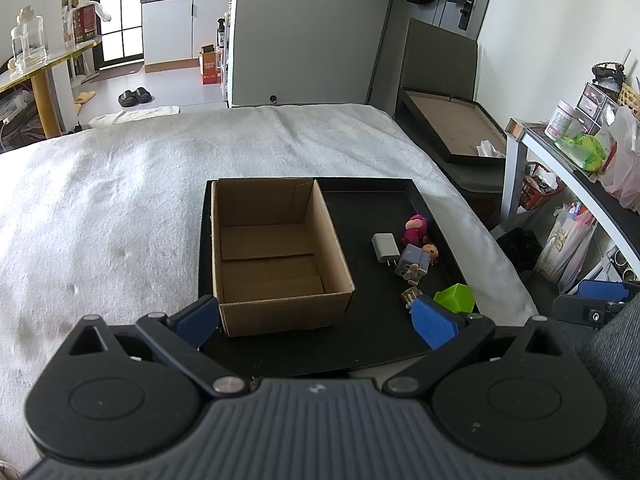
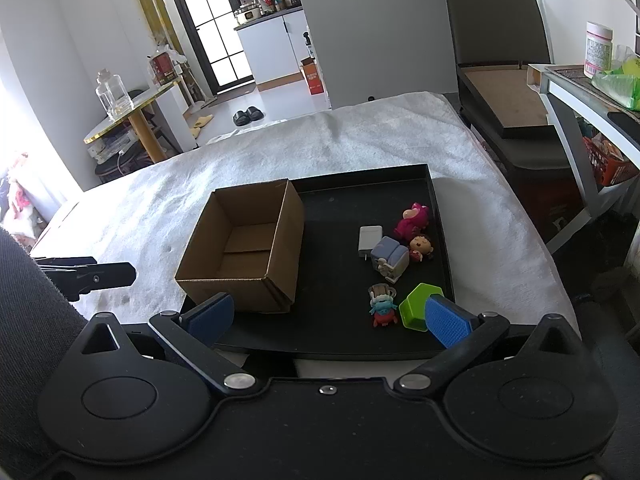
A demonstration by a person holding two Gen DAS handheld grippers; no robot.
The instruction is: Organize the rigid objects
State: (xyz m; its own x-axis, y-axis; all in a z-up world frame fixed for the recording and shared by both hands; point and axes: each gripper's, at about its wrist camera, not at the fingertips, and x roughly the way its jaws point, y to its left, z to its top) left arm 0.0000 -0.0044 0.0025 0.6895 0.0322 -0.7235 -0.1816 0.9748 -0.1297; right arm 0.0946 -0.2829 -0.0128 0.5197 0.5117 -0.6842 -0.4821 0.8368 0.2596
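An empty open cardboard box [image 1: 276,256] [image 2: 244,248] stands on the left half of a black tray [image 1: 372,200] [image 2: 360,188]. On the tray's right half lie a white charger [image 1: 385,247] [image 2: 369,238], a pink figure [image 1: 415,228] [image 2: 413,220], a grey-blue block toy [image 1: 414,263] [image 2: 390,258], a doll with a round head [image 1: 431,251] [image 2: 421,246], a small colourful figure [image 2: 383,305] and a green hexagonal cup [image 1: 456,298] [image 2: 419,306]. My left gripper [image 1: 316,322] is open at the box's near wall. My right gripper [image 2: 328,320] is open at the tray's near edge.
The tray lies on a white towel-covered surface [image 1: 120,200] [image 2: 360,136]. A dark chair [image 1: 448,92] [image 2: 504,80] stands beyond the far right corner. A cluttered shelf [image 1: 580,160] [image 2: 592,96] is at the right. A gold-edged table with a glass bottle [image 2: 114,94] is at the far left.
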